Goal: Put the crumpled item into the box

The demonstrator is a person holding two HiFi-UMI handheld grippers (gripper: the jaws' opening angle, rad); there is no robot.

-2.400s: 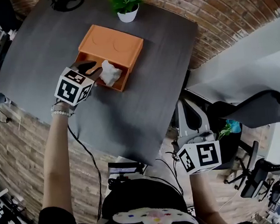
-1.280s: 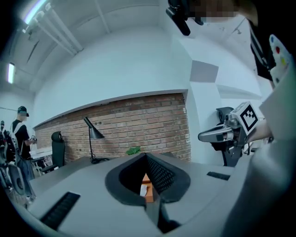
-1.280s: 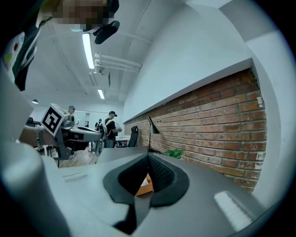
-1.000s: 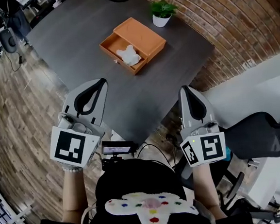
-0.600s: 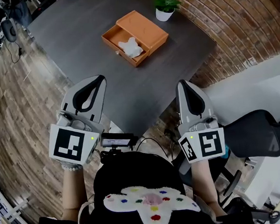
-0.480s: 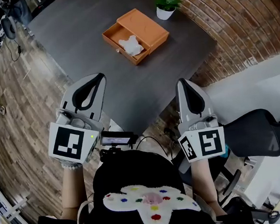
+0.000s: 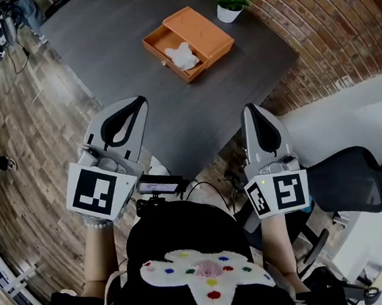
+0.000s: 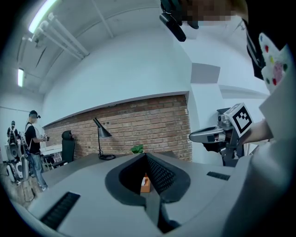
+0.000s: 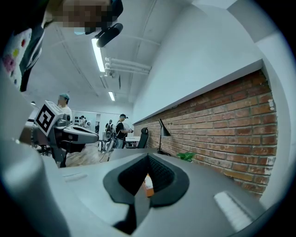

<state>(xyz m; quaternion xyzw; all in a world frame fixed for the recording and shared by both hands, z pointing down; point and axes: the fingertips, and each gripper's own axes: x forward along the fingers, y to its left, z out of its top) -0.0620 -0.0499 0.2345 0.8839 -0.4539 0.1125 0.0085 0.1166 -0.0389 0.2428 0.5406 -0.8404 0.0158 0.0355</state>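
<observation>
1. Dark table (image 7: 187, 109) fills the upper centre of the head view. The crumpled item (image 7: 182, 54) lies inside the open orange box (image 7: 197, 35) near the top.
2. Your left gripper (image 7: 135, 101) and right gripper (image 7: 250, 108) hang at mid-frame, jaws closed on nothing, well short of the box.
3. Reaching back in could drag the item out or knock the potted plant (image 7: 231, 2) near the box.
</observation>
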